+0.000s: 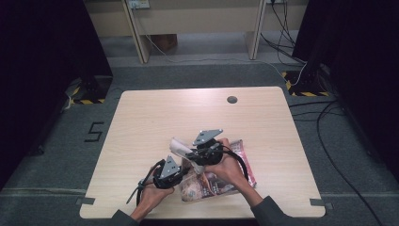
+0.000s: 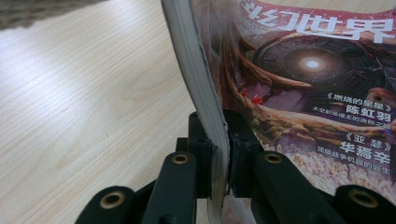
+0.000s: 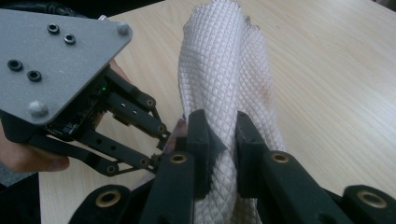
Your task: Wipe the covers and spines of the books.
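My left gripper [image 1: 181, 175] sits low at the near edge of the table [image 1: 155, 117], its jaws clamped on the edge of a magazine [image 1: 214, 181]. In the left gripper view the magazine's [image 2: 299, 79] page stack [image 2: 196, 79] rises upright between my two jaws, with the printed cover bending away to the right. The magazine lies near the front of the table, just right of centre. My right gripper [image 1: 184, 151] is just above and right of the left one, its jaws pinched together on a white quilted cloth [image 3: 229, 79] that stands up from them. In that right gripper view the left gripper [image 3: 161, 144] shows close beside the cloth.
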`<state>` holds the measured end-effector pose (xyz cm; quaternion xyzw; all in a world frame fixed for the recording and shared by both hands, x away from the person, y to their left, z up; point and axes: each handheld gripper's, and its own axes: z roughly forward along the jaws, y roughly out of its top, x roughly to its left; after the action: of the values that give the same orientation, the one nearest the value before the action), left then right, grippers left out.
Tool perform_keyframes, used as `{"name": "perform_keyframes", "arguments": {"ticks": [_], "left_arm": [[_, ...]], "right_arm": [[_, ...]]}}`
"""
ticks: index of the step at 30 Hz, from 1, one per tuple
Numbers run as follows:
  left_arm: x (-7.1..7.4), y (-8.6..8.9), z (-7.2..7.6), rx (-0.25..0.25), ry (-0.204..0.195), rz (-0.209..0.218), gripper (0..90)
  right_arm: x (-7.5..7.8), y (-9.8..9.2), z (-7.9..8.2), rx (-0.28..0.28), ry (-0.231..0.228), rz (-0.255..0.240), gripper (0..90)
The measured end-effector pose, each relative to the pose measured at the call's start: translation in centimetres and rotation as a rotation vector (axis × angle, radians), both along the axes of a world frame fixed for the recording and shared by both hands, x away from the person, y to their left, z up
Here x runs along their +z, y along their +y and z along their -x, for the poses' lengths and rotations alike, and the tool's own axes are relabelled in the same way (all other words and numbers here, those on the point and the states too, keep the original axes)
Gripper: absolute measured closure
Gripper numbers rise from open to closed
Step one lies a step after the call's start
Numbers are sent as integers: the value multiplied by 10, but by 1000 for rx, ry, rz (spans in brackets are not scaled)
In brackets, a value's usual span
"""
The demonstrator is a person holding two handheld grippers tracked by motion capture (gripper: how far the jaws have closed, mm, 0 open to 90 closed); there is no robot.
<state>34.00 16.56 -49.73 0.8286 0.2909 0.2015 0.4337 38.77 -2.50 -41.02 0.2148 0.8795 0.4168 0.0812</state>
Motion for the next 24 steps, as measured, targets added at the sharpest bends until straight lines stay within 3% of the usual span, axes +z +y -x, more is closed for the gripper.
{"name": "perform_keyframes", "arguments": {"ticks": [5,13,17,24], "left_arm": [[1,0,1,-4,-6,-3,820],[1,-2,2,3,-17,-7,820],[2,-2,3,10,-19,-7,819],[2,-3,4,14,-16,-7,816]], "right_arm": [[1,0,1,15,-4,-3,805],[0,-10,-4,-41,11,23,806],[3,-4,-1,-23,-16,38,806],[8,8,5,-7,-16,36,803]]}}
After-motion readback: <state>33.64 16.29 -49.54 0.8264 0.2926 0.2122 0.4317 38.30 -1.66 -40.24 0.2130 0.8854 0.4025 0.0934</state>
